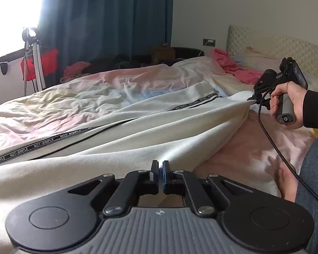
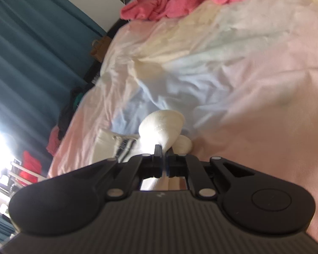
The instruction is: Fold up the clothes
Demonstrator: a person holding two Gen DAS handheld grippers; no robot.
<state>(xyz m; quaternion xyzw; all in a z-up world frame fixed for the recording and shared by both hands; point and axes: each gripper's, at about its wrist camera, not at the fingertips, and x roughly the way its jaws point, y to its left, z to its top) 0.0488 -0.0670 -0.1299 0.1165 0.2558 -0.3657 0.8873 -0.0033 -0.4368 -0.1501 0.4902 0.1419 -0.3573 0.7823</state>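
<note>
A cream-white garment (image 1: 137,127) with a black tape strip reading "NOT-SIMPLE" is being held stretched across a bed (image 1: 53,101) covered in a rumpled pastel pink, yellow and blue duvet. In the left wrist view, the left claw (image 1: 160,167) is being kept pinched together on the garment's near edge, with fabric bunched between its fingers. Further right, the right claw (image 1: 252,98) is being gripped by a hand (image 1: 290,103) in a dark sleeve, and a far corner of the cloth is being pulled taut at its tip. In the right wrist view, the right claw (image 2: 163,148) is being held clamped on a white fold. A pink cloth (image 1: 233,65) is lying crumpled near the quilted headboard (image 1: 275,44)
</note>
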